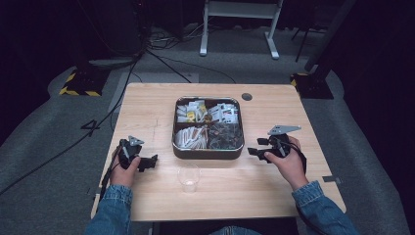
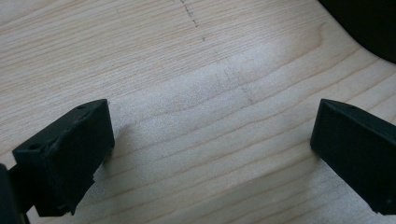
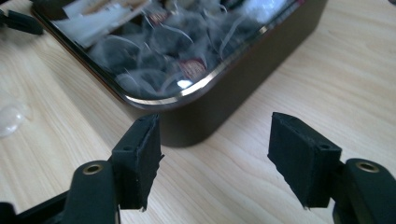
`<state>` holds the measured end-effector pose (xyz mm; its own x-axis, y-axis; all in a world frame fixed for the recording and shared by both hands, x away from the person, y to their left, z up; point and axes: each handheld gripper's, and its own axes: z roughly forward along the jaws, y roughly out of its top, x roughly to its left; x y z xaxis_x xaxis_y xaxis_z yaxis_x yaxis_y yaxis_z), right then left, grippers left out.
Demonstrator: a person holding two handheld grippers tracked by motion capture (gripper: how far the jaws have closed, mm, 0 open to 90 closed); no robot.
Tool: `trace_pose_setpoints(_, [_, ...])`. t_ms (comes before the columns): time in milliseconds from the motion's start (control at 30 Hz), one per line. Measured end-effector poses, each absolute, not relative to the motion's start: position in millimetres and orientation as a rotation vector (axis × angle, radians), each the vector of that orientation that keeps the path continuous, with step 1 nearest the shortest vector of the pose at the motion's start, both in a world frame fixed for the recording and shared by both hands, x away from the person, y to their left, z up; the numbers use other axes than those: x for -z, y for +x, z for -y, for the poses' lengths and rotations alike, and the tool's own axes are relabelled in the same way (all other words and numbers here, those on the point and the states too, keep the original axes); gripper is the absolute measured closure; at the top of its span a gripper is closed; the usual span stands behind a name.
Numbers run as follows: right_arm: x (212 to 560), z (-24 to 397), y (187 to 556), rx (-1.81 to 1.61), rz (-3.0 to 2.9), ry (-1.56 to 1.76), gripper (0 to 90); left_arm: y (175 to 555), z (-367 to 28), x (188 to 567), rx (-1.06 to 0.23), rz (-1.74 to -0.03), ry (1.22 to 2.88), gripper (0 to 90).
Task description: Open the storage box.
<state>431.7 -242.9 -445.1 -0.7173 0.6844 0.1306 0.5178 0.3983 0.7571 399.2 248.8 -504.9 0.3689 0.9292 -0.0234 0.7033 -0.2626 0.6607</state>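
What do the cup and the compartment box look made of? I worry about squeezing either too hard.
The cup looks like thin clear plastic: see-through, with soft glints. The box seems metal, with a dark matte wall and a bright polished rim, though lacquered wood is possible.

A person in denim sleeves holds a black claw in each hand over a pale wooden bench. The left claw rests low near the bench's left edge; the right claw, jaws apart and empty, points toward a dark square metal tin divided into four compartments of paper sachets and tea bags. A small clear plastic cup stands upright just in front of the tin, between the hands.
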Motion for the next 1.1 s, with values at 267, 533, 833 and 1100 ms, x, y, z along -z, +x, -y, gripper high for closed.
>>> trace_pose_setpoints(267, [420.4, 222.7, 438.8, -1.274, -2.434, 0.988, 32.2, 399.9, -249.2, 504.9, -0.507, -1.399, 2.054, 0.0])
trace_pose_setpoints(533, [404.8, 207.3, 449.6, -1.244, -2.448, 0.933, 33.6, 399.9, -249.2, 504.9, -0.507, -1.399, 2.054, 0.0])
trace_pose_setpoints(833, [393.4, 181.1, 471.6, -1.215, -2.455, 0.848, 31.8, 399.9, -249.3, 505.1, -0.510, -1.415, 2.040, 0.0])
trace_pose_setpoints(1100, [395.3, 162.6, 488.9, -1.220, -2.473, 0.843, 31.5, 399.8, -249.2, 505.1, -0.511, -1.417, 2.039, 0.0])
